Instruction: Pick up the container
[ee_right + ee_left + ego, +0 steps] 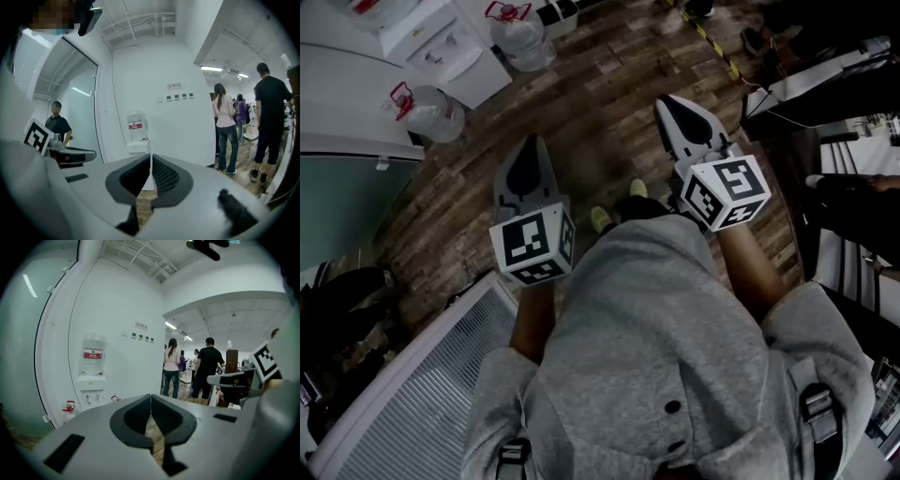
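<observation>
The left gripper [529, 155] and right gripper [677, 114] both have their jaws pressed together on nothing, held level above the wooden floor [600, 103]. A water dispenser [137, 140] stands ahead. I cannot tell where the container is.

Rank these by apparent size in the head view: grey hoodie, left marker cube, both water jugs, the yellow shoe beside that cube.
1. grey hoodie
2. left marker cube, though nearness inflates it
3. left water jug and upper water jug, about alike
4. yellow shoe
</observation>
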A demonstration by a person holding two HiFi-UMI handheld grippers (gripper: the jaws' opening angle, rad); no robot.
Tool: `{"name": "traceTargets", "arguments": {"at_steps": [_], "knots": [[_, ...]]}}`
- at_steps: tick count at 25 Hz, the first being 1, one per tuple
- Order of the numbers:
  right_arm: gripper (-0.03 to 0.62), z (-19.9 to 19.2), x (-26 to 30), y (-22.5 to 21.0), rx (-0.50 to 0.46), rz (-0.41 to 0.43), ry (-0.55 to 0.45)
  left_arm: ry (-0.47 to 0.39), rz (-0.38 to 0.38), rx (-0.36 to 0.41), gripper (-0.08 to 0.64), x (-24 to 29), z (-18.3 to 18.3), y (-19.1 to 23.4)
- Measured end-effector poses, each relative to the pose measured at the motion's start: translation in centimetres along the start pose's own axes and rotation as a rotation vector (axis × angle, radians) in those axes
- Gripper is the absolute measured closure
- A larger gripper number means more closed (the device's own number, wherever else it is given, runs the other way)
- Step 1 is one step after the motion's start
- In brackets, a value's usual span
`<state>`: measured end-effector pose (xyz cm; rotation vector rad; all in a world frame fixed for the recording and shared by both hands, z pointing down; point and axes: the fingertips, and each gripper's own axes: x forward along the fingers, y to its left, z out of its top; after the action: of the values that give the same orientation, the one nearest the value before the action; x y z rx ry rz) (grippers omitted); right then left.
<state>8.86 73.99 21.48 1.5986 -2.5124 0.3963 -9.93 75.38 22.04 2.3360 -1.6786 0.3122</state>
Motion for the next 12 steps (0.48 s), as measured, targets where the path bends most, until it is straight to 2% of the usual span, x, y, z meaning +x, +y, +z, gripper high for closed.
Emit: {"name": "traceTargets", "arguments": {"at_steps": [12], "knots": [[0.558,1.0,3.2,-0.2,-0.025,-0.003,-0.009,-0.004,-0.009,-0.002,0.541,2.2,0.8,1.9]]}}
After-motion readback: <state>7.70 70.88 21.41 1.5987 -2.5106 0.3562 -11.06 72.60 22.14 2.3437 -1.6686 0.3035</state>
